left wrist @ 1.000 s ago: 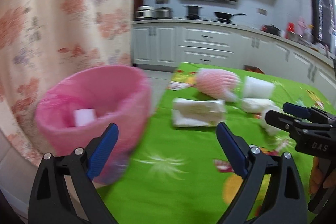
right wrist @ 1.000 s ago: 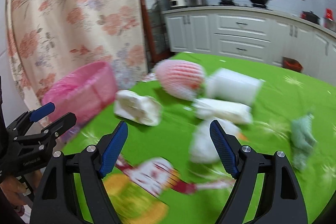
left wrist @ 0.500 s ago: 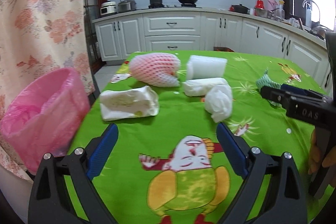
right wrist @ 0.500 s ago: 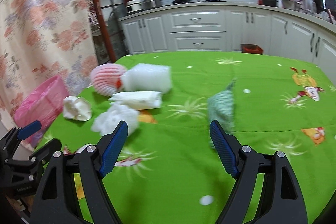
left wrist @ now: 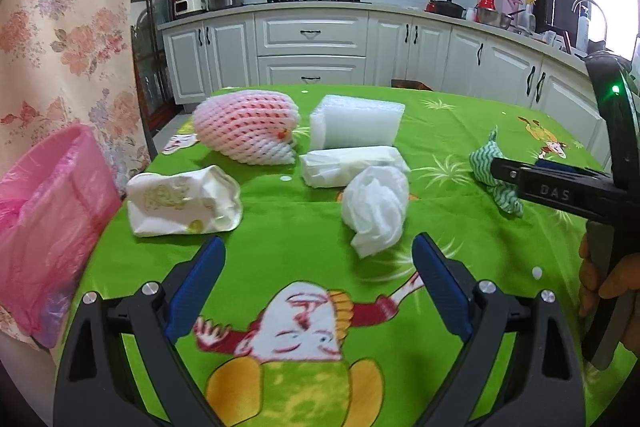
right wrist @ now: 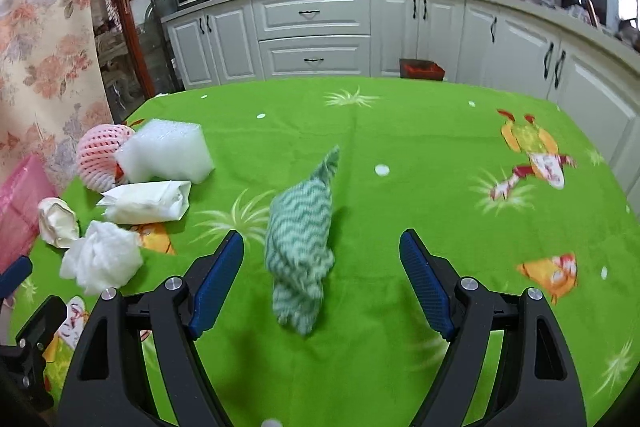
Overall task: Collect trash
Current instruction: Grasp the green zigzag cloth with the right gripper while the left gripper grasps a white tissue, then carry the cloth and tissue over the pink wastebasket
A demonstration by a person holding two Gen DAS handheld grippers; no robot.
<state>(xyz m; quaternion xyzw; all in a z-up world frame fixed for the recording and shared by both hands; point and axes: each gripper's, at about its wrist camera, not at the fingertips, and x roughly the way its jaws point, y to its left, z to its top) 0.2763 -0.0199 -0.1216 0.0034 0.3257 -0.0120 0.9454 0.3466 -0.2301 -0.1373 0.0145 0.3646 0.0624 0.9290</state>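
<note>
Item: crumpled green-and-white zigzag-patterned cloth point(right wrist: 303, 239). It lay on the table directly ahead of the right gripper point(right wrist: 321, 281), between the lines of the two blue-padded fingers but untouched by either. Its long axis ran away from the camera, with the pointed tip at the far end and the bulkier bunch nearest the jaws. The right gripper stood wide apart and empty. It was judged the nearer tool for this piece, so a straight advance and a close across the narrow width looked sufficient.

Item: left gripper point(left wrist: 319, 285). Its jaws were spread and held nothing. A loose wad of white tissue paper point(left wrist: 375, 209) sat just beyond and slightly right of centre, well clear of the pads.

Further trash, all toward the table's left side:
- a crushed cream paper bag with yellow print point(left wrist: 182, 201)
- a folded white plastic-wrapped packet point(left wrist: 352, 165)
- a pink-and-white foam fruit net point(left wrist: 246, 125)
- a white foam block point(left wrist: 356, 121)

Receptacle: a pink plastic-lined bin point(left wrist: 44, 223), standing off the table's left edge, nearest the left gripper.

Surface: a bright green tablecloth with cartoon prints point(right wrist: 400, 131), flat with slight creases.

Room: a kitchen with white cabinets point(left wrist: 312, 47), a black range hood, pots on the hob, and a floral curtain point(left wrist: 60, 27) at the left.
</note>
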